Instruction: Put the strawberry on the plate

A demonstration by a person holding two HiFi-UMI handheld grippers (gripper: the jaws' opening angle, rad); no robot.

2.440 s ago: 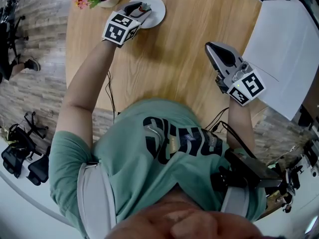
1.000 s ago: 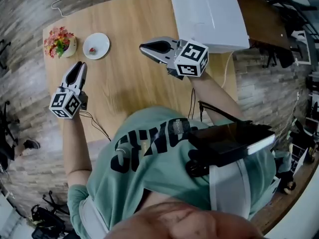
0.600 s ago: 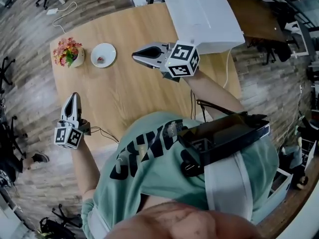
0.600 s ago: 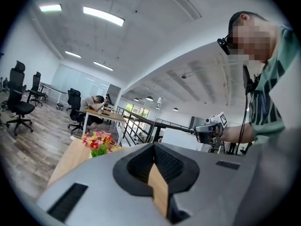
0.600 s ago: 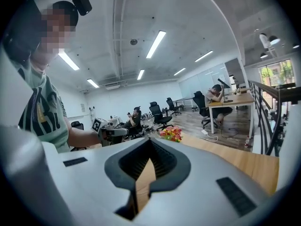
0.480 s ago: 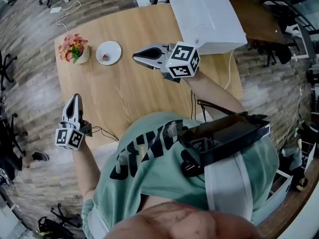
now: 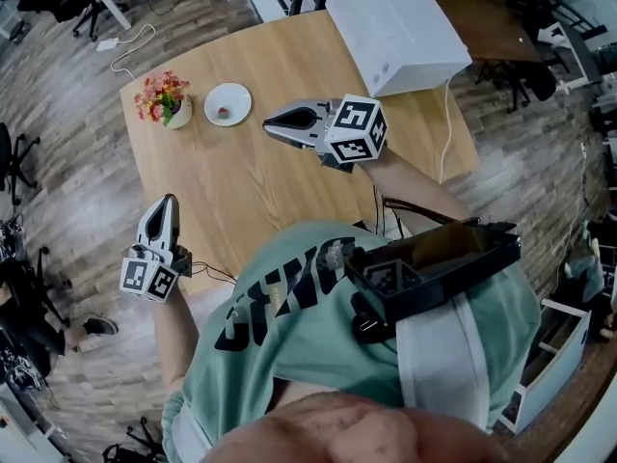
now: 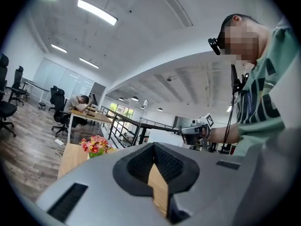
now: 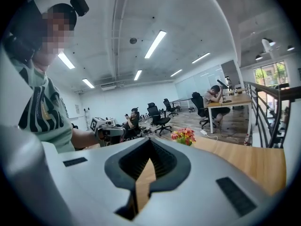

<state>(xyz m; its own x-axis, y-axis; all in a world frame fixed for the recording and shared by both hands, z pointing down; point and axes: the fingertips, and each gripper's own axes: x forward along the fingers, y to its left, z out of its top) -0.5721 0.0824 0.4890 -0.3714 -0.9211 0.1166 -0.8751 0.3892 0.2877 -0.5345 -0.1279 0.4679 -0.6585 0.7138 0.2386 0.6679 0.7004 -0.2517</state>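
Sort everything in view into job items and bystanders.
Job: strawberry, already on the plate; left gripper and right gripper, both shut and empty.
Bystanders: flower pot, white box.

**Left Gripper Shut and Empty**

The left gripper (image 8: 154, 147) had its jaws pressed together with nothing between them. Flowers (image 8: 96, 145) stood on the wooden table (image 8: 69, 158). Right of the flowers, a hand (image 8: 215, 134) held the right gripper (image 8: 189, 130). Left of the flowers and farther back, a person (image 8: 77, 103) slumped at a desk (image 8: 89, 118).
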